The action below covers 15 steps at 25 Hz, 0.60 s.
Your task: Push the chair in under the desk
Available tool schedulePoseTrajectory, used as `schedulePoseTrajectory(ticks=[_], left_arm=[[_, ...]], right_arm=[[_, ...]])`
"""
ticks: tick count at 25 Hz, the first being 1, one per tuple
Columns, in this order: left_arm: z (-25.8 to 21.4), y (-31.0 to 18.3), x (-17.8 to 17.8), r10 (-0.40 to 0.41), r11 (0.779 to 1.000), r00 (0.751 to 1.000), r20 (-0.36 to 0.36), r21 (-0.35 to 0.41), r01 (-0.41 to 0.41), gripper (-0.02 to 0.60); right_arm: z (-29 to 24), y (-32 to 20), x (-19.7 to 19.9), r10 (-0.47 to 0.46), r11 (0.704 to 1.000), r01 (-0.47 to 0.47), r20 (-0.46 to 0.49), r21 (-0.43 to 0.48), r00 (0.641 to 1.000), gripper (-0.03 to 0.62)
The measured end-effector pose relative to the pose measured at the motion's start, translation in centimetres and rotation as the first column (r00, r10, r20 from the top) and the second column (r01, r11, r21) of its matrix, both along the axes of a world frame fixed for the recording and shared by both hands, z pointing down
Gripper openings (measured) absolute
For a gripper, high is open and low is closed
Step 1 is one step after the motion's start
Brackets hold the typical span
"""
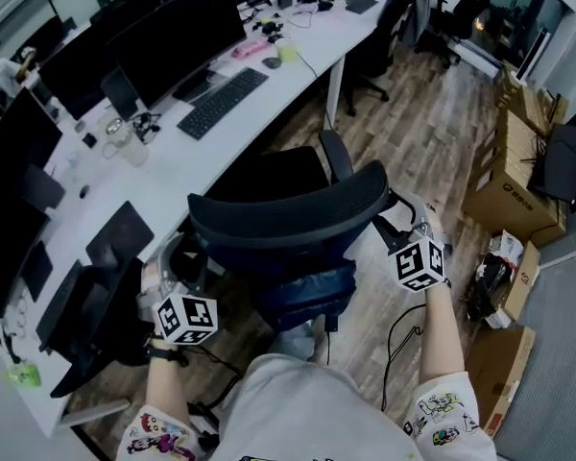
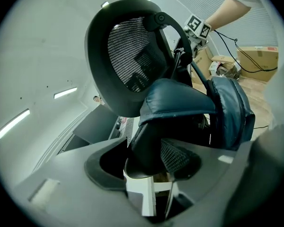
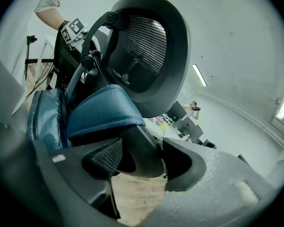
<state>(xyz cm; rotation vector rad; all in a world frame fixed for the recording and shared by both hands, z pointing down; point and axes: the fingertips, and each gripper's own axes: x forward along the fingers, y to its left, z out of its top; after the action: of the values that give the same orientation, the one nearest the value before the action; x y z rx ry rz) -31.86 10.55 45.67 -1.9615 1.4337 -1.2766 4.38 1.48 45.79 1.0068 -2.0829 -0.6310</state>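
My left tool (image 2: 149, 162) and right tool (image 3: 137, 160), each spread wide, pinch opposite backrest edges of the chair (image 1: 288, 214) beside the desk (image 1: 187, 166).

Open-plan office: long white desk (image 1: 194, 157), rows of dark monitors (image 1: 173, 29), keyboard (image 1: 223, 102), mesh swivel chair (image 1: 288, 221), cardboard boxes (image 1: 504, 176).

Both forearms (image 1: 440, 334) outstretched, angled slightly down — left gripper (image 2: 144, 157) and right gripper (image 3: 142, 157) each clamped on the chair (image 1: 288, 214)
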Motion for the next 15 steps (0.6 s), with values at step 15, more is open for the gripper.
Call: schedulePoseTrajectory(ticks=[15], left_arm=[[0.0, -5.8, -0.3, -0.116, 0.993, 0.993, -0.009, -0.005, 0.116, 0.233]], right_arm=[[-0.1, -9.1, -1.3, -0.088, 0.996, 0.088, 0.006, 0.012, 0.996, 0.264]])
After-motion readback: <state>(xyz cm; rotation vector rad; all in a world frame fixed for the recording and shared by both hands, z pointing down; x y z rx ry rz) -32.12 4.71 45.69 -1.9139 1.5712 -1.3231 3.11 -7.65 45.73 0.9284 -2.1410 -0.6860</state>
